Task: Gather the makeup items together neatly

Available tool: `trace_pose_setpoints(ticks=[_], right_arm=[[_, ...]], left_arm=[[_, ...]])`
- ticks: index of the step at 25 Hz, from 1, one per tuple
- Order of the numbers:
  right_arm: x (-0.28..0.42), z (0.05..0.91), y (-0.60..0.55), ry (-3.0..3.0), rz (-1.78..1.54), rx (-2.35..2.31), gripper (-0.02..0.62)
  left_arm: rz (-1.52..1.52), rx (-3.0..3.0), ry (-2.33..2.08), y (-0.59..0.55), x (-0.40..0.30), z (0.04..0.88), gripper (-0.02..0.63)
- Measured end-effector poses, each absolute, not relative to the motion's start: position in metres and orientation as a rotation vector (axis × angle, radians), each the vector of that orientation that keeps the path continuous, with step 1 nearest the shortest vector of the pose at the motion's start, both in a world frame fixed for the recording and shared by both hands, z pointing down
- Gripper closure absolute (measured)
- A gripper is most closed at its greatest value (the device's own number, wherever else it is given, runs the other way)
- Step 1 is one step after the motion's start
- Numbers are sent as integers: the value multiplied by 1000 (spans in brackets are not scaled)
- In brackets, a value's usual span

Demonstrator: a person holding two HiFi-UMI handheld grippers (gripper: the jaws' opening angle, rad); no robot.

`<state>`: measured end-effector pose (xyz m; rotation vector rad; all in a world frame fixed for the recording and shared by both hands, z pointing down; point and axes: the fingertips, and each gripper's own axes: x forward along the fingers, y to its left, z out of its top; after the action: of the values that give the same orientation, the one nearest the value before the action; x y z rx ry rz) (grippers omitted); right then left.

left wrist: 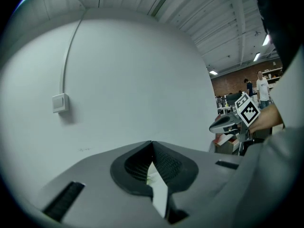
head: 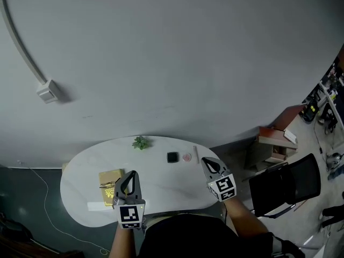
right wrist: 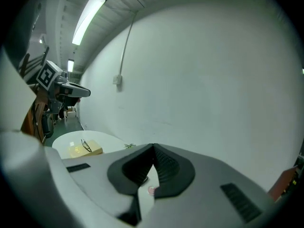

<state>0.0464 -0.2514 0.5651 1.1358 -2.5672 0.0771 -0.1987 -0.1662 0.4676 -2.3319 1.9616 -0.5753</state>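
Note:
Toward the back of the white oval table [head: 161,187] lie a black square compact [head: 172,157], a round pink item [head: 186,157] and a thin pale stick [head: 196,154]. My right gripper [head: 206,160] hovers just right of the stick, its jaws shut with nothing between them. In the right gripper view [right wrist: 153,146] the jaw tips meet, and the pink item [right wrist: 152,190] peeks through the gap below. My left gripper [head: 130,174] is at the front left, beside a yellow book, also shut and empty; its tips touch in the left gripper view [left wrist: 152,143].
A yellow book [head: 111,193] with glasses on it and a white strip [head: 99,206] lie at the table's front left. A small green plant [head: 141,142] stands at the back edge. A black chair [head: 287,186] and brown boxes [head: 274,141] are on the right.

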Motion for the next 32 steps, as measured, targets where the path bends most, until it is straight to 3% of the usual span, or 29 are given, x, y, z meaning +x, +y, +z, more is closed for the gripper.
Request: trace_pose_setpoints(ticks=[10, 32], right_arm=[[87, 489, -199, -2685, 89, 1138, 568], [62, 474, -195, -2742, 126, 1067, 568]], left_arm=[[-566, -2263, 1999, -104, -166, 439, 584], [-542, -2246, 1996, -106, -172, 425, 584]])
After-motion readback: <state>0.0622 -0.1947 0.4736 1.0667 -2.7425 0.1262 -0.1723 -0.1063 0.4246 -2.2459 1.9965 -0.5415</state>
